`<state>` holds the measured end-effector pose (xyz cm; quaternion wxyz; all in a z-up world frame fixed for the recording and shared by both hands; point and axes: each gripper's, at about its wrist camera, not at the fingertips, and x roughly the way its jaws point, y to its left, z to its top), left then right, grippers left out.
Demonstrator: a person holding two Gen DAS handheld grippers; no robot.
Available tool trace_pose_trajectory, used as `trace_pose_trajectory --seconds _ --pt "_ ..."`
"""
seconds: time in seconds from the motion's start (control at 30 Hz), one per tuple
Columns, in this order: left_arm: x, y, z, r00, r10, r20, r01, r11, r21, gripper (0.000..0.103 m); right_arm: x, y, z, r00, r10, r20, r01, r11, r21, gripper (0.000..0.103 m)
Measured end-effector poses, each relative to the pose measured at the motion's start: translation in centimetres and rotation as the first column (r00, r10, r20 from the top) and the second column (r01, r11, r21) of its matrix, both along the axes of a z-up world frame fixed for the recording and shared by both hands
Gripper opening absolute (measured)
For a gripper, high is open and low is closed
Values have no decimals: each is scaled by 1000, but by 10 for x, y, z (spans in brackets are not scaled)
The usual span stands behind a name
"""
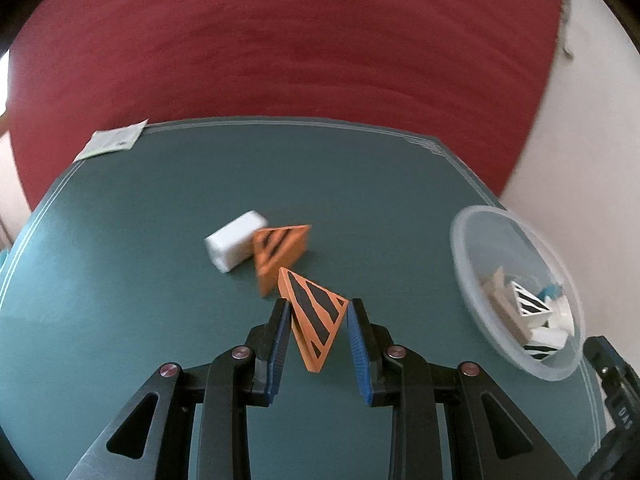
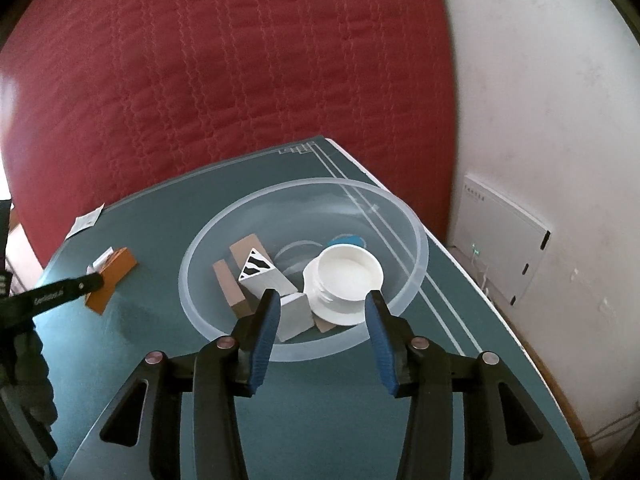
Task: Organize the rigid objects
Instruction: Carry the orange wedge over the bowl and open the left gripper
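Observation:
My left gripper (image 1: 319, 304) is shut on an orange triangular block with black stripes (image 1: 316, 320), held on edge just above the teal table (image 1: 140, 208). Right behind it lie a second orange striped block (image 1: 280, 252) and a white block (image 1: 234, 246), touching each other. My right gripper (image 2: 322, 296) stands open over the near rim of a clear plastic bowl (image 2: 420, 240), nothing between its fingers. In the bowl lie a white round lid (image 2: 348, 276), a white striped wedge (image 2: 260, 272), brown wooden blocks (image 2: 230, 288) and a blue piece (image 2: 352, 238).
The bowl (image 1: 456, 248) sits at the table's right side near the edge. A paper slip (image 1: 112, 142) lies at the far left corner. A red quilted bed (image 1: 280, 40) runs behind the table; a white wall with a white box (image 2: 504, 240) is to the right.

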<state>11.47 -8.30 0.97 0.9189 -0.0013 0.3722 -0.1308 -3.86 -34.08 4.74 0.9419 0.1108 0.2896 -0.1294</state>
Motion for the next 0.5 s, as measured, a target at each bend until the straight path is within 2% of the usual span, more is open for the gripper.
trace_pose_trajectory --seconds 0.2,0.5 --pt "-1 -37 4 996 -81 25 81 996 29 31 -3 -4 -3 1000 27 -3 -27 1000 -14 48" --pt "4 -84 6 987 -154 44 151 986 74 31 -12 -7 -9 998 62 15 -62 998 -15 48"
